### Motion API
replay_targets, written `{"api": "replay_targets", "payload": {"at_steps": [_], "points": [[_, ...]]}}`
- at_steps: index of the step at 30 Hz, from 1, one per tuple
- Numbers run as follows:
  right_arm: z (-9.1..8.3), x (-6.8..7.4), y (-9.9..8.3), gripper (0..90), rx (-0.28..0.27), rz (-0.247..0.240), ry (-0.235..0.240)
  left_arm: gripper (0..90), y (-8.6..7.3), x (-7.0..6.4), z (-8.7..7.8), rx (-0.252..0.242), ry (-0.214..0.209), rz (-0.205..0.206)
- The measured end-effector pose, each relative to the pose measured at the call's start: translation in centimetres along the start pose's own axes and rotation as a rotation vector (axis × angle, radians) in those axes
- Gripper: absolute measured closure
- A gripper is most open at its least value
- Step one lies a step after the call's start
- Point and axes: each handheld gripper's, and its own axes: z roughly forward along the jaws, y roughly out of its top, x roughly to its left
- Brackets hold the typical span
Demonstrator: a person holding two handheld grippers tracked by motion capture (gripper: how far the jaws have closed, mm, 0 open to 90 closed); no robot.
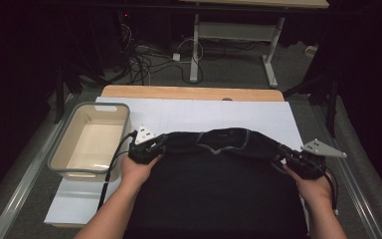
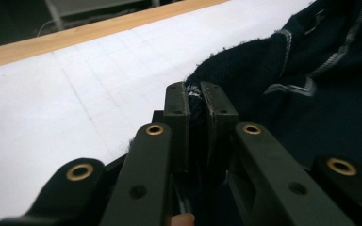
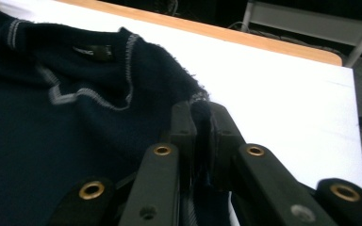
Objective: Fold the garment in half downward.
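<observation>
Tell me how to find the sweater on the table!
Look at the white sheet covering the table. Beside the grey tub lies the dark navy sweater, pinched at both ends by grippers. Pale stripes edge its V-neck.

Two black two-jaw grippers are working at the table, the left gripper [image 1: 154, 144] and the right gripper [image 1: 284, 152], and each one is clamping a fold of fabric between its jaws. One dark navy knitted sweater with pale grey trim at the V-neck [image 1: 219, 174] is lying between them. One grey-rimmed, cream plastic rectangular tub [image 1: 64, 167] is sitting at the left. One white sheet [image 1: 189, 115] is covering one light wooden table [image 1: 189, 92]. Two bare forearms are coming in from below, with two hands, the left hand [image 1: 138, 169] and the right hand [image 1: 312, 188], each gripping one tool
</observation>
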Motion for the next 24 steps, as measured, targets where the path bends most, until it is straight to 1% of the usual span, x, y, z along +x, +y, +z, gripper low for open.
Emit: {"api": "replay_targets", "payload": {"at_steps": [3, 6, 10, 12, 14, 16, 19, 20, 22, 23, 24], "points": [[-1.6, 1.0, -1.3, 84.0, -0.015, -0.015, 0.013, 78.9, -1.1, -0.8, -1.7, -0.031, -0.031, 0.015], [-3.0, 2.0, -2.9, 83.7, -0.022, -0.016, 0.026, 78.8, -2.2, -1.4, -3.0, -0.034, -0.053, 0.013], [-4.5, 2.8, -4.9, 83.4, -0.014, -0.007, 0.037, 78.7, -3.8, -2.0, -4.6, -0.014, -0.067, 0.030], [-5.1, 3.2, -5.8, 83.2, -0.006, -0.010, 0.033, 78.7, -4.6, -2.5, -5.3, -0.006, -0.075, 0.040], [-5.7, 3.5, -6.7, 83.1, -0.002, -0.007, 0.037, 78.6, -5.4, -2.8, -5.9, 0.018, -0.075, 0.054], [-6.2, 3.7, -7.4, 83.1, 0.008, -0.006, 0.043, 78.1, -6.2, -3.0, -6.5, 0.033, -0.084, 0.050], [-6.8, 4.1, -8.6, 83.1, 0.038, -0.007, 0.059, 76.0, -7.7, -2.9, -7.2, 0.053, -0.105, 0.018], [-6.9, 4.1, -9.0, 82.4, 0.045, 0.000, 0.061, 75.6, -8.2, -2.9, -7.3, 0.067, -0.113, 0.003], [-7.3, 4.1, -9.9, 76.3, 0.057, 0.028, 0.067, 71.8, -8.8, -3.1, -7.4, 0.105, -0.120, 0.001], [-7.5, 4.0, -10.2, 72.4, 0.066, 0.045, 0.072, 67.8, -8.9, -3.2, -7.5, 0.111, -0.115, 0.008], [-7.7, 3.9, -10.4, 68.4, 0.063, 0.056, 0.077, 62.5, -8.9, -3.4, -7.6, 0.108, -0.108, 0.012]]}}
